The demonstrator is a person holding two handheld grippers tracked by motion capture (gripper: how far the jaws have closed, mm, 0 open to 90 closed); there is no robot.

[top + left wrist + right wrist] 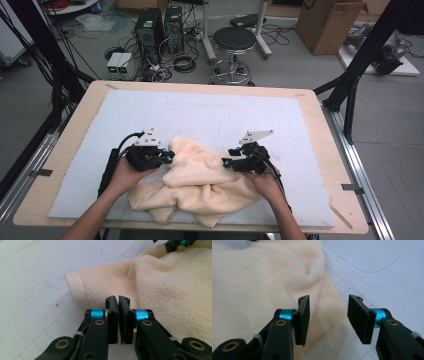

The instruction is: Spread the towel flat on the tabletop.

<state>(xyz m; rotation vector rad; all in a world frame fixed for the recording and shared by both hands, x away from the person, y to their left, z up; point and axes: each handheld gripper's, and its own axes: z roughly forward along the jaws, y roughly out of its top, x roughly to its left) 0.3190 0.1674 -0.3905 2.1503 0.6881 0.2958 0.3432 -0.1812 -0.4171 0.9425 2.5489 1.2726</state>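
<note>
A crumpled cream towel (200,182) lies on the pale mat (200,112) at the front middle of the table. My left gripper (170,157) touches the towel's left side. In the left gripper view its jaws (118,299) are shut with nothing seen between them, and the towel's hemmed corner (82,287) lies just beyond the tips. My right gripper (226,162) is at the towel's right side. In the right gripper view it (328,300) stands open, its jaws hovering over the towel's edge (329,322); whether they touch the cloth I cannot tell.
The mat covers most of the wooden table (327,135). Beyond the far edge stand a black stool (234,40), computer towers (150,27), floor cables and a cardboard box (327,25). Black frame struts (367,47) rise at both sides.
</note>
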